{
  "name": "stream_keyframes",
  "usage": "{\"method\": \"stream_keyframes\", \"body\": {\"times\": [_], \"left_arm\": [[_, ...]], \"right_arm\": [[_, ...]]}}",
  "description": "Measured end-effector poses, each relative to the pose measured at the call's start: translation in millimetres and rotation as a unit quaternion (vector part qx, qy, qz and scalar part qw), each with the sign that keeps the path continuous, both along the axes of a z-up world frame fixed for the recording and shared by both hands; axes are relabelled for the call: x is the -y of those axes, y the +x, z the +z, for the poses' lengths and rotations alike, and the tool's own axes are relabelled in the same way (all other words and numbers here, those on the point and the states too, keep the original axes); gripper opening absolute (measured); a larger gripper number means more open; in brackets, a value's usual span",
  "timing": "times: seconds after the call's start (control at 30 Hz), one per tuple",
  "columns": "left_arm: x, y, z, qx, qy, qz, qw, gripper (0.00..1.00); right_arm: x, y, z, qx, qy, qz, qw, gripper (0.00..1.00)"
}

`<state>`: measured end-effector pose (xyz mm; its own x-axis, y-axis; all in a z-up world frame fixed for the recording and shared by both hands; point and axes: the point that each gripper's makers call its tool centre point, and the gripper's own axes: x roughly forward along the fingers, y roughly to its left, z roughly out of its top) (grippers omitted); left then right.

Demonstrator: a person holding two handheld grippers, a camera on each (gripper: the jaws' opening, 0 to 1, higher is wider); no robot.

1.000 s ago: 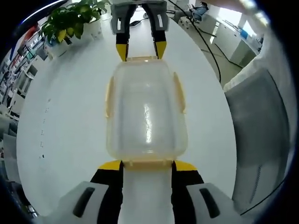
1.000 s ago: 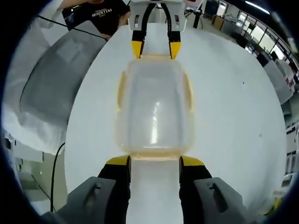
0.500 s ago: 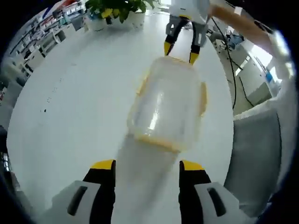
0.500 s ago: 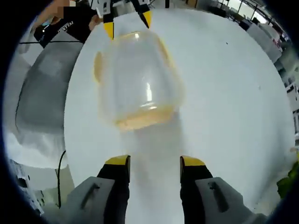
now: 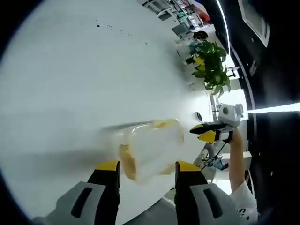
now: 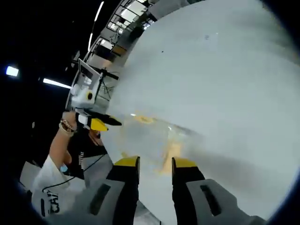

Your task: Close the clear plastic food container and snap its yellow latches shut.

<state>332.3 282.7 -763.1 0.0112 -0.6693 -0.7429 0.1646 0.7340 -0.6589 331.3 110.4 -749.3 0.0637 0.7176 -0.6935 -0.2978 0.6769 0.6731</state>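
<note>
Both views are rolled hard over right now, so the tabletop (image 5: 70,84) looks tilted. In the left gripper view, the left gripper (image 5: 146,165) has its yellow-tipped jaws apart with nothing clamped between them, and the clear container (image 5: 151,149) sits just past the tips at about 12 o'clock from them, blurry, lid on. Its long axis runs from roughly 8 o'clock toward 2 o'clock in that view, with a yellow latch (image 5: 126,161) at the near end and another at the far end. I can't make out anything inside it; too smeared to tell.

Right gripper view: the right gripper (image 6: 155,161) also has its jaws apart, and the container's there just beyond them, long axis running toward 10 o'clock.

Compared with half a second ago, both cameras have swung a lot and the container now looks much nearer the jaws in both views.

Farther out, at 3 o'clock in the left gripper view, the other gripper pokes in, and a potted plant (image 5: 210,63) sits beyond at 1 o'clock.
</note>
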Motion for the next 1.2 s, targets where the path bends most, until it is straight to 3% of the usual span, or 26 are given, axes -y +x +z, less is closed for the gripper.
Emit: {"method": "stream_keyframes", "body": {"times": [0.13,0.3,0.43,0.5,0.57,0.77,1.2], "left_arm": [[8,-2.3,-3.9,-0.014,-0.005,0.007,0.9999,0.38],[14,0.7,-5.4,-0.029,-0.006,0.02,0.9994,0.34],[12,-3.2,-11.2,-0.031,0.018,0.003,0.9994,0.3],[11,-3.5,-14.3,-0.03,0.028,-0.001,0.9992,0.27],[10,-3.9,-17.2,-0.029,0.038,-0.005,0.9988,0.25],[6,-3.8,-25.5,-0.021,0.063,-0.018,0.9976,0.2],[6,-3.0,-23.9,-0.027,0.067,-0.023,0.9971,0.16]], "right_arm": [[-2,-3,-13.4,-0.006,-0.026,-0.002,0.9996,0.26],[-10,-10,-20.5,-0.02,-0.034,0.011,0.9991,0.24],[-17,-13,-20.8,-0.028,-0.033,0.021,0.9988,0.19],[-13,-12,-26.3,-0.026,-0.058,0.025,0.9977,0.16],[-13,-10,-27.4,-0.043,-0.059,0.018,0.9972,0.17],[-9,2,-28.9,-0.041,-0.062,0.023,0.9969,0.16],[-7,9,-31.9,-0.029,-0.066,0.036,0.9967,0.15]]}}
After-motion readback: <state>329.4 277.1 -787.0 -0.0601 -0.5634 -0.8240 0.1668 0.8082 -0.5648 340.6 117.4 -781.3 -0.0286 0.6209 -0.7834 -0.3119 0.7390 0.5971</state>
